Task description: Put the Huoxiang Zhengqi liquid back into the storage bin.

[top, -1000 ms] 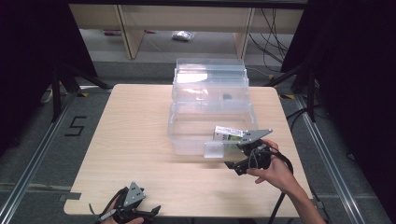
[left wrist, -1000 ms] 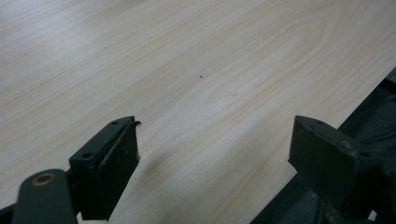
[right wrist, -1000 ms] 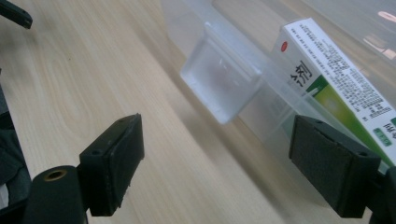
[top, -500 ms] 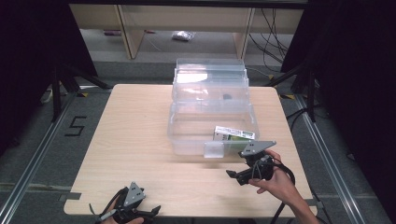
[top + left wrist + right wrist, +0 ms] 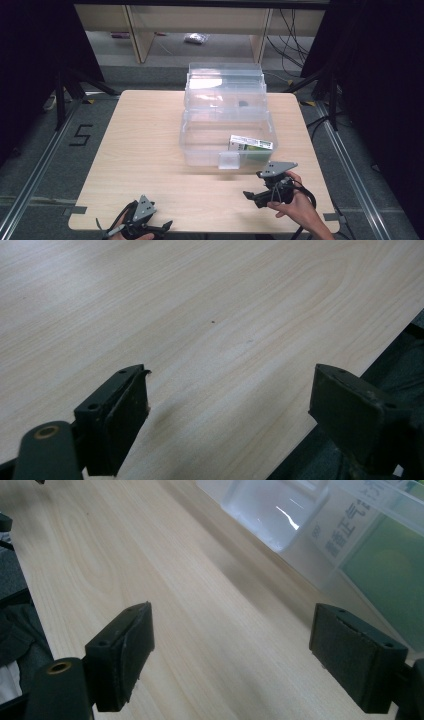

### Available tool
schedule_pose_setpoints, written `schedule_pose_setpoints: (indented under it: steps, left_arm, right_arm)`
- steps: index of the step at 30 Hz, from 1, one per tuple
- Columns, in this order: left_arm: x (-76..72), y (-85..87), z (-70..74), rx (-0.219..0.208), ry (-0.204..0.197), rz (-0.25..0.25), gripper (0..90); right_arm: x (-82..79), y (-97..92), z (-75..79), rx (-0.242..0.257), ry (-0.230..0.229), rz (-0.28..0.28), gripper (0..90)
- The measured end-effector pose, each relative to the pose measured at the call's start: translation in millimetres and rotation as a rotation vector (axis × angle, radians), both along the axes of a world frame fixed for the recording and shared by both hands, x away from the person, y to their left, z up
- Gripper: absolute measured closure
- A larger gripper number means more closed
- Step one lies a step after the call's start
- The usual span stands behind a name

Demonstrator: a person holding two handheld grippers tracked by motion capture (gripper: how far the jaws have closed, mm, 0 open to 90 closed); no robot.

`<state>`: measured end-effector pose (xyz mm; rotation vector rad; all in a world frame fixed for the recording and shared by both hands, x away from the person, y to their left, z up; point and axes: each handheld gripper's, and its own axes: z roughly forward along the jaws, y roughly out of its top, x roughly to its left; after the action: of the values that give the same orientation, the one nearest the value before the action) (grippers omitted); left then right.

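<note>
A clear plastic box (image 5: 200, 145) with its lid (image 5: 225, 82) swung open stands at the table's far middle. A white-and-green carton (image 5: 251, 145) lies inside it at the right; the right gripper view shows its green face (image 5: 395, 575) through the box wall. My right gripper (image 5: 250, 196) rests low over the table just in front of the box, jaws wide apart and empty (image 5: 230, 650). My left gripper (image 5: 162, 227) sits at the table's near edge, open, with bare wood between its jaws (image 5: 230, 405).
The light wooden table (image 5: 145, 145) is bare to the left of the box. A box latch tab (image 5: 229, 161) hangs at the front wall. Wooden shelving (image 5: 140, 30) and black stands lie beyond the table. Cables (image 5: 320, 120) trail at the right.
My right gripper has drawn back from the box toward the near edge and lowered, empty. The carton stays inside the box. The left gripper has not moved.
</note>
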<state>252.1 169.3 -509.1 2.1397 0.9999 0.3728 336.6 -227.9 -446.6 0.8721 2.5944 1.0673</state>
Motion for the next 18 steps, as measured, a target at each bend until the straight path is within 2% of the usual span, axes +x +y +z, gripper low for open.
schedule_pose_setpoints:
  steps: [4, 6, 8, 9, 10, 12, 18]
  left_arm:
    - [-0.1, 0.0, 0.0, 0.002, -0.001, 0.0, 15.2]
    - [-0.2, 0.1, 0.0, 0.001, -0.001, 0.0, 15.2]
    - [-0.2, 0.1, -0.1, 0.003, -0.002, 0.0, 15.2]
    - [-0.2, 0.1, 0.0, 0.002, -0.003, 0.0, 15.2]
    - [0.4, 1.3, 0.6, 0.023, -0.005, -0.006, 15.2]
    - [0.5, 1.2, 0.4, 0.023, -0.007, -0.002, 15.2]
    - [0.1, 1.4, 0.8, 0.023, -0.007, -0.002, 15.2]
  right_arm:
    - [-3.0, -2.6, -2.5, 0.0, -0.001, -0.004, 18.9]
    - [-6.8, -3.4, -4.6, 0.0, 0.018, -0.024, 18.8]
    - [-8.8, -3.4, -9.4, 0.009, 0.005, -0.023, 18.5]
    - [-12.0, -3.1, -10.4, 0.009, 0.035, -0.032, 18.5]
    - [-12.0, -4.1, -11.8, 0.006, 0.028, -0.023, 18.6]
    - [-14.9, -4.4, -15.1, 0.009, 0.01, -0.032, 18.4]
    - [-22.4, -2.9, -26.3, -0.003, 0.019, -0.005, 18.0]
